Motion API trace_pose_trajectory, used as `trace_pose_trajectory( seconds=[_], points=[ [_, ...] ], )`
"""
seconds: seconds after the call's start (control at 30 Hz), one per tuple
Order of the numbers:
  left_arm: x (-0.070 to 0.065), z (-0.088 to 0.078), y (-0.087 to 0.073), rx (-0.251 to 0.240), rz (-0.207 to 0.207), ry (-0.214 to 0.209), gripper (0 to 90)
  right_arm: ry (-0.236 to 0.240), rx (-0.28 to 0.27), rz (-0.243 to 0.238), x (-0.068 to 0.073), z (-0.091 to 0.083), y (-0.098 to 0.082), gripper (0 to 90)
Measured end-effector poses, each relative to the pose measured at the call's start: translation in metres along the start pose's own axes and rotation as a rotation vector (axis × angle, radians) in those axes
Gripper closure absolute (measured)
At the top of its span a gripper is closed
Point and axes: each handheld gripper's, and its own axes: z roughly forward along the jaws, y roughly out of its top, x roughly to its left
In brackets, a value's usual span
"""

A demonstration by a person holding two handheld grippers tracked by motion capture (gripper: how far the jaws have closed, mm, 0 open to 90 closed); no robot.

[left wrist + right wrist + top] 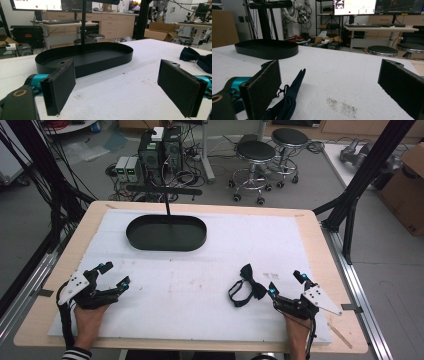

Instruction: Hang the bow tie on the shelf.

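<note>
Setting: a wooden table (320,250) covered by a white foam sheet (200,270); a person's two hands come in from the near edge, each carrying a two-jaw tool

Bow tie: a dark navy bow tie (247,287) with its strap looped lies flat on the foam, on the person's right half of the table; in the right gripper view it shows as bow tie (289,100), just beside the inner jaw

Right tool: the right tool (286,284) rests low on the foam, jaws spread wide and released, nothing between the pads; the bow tie sits just off its inner jaw, towards the table's middle, not inside the gap

Left tool: the left tool (114,274) rests near the left edge, jaws also wide apart and empty; well apart from the bow tie

Tray: a black oval tray (166,233) with a thin upright post stands at the far middle of the table

Key relation: the bow tie's long axis runs from its bow, farther away, back to the strap loop nearer the person; the right hand is much the nearer one; my judgement is that the right tool must shift sideways towards the middle to straddle the tie
</note>
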Motion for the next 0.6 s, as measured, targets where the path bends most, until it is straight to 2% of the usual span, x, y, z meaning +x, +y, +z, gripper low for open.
trace_pose_trajectory(
  seconds=[0.37,0.6],
  points=[
    [-0.0013,0.0002,0.0001,0.003,0.012,-0.001,15.2,-0.006,-0.008,-0.007,0.0014,-0.0004,-0.0003,3.7],
    [-0.0011,-0.0003,-0.0001,-0.004,0.012,-0.002,15.2,-0.013,-0.008,0.009,0.0004,-0.0006,-0.0002,3.7]
  ],
)
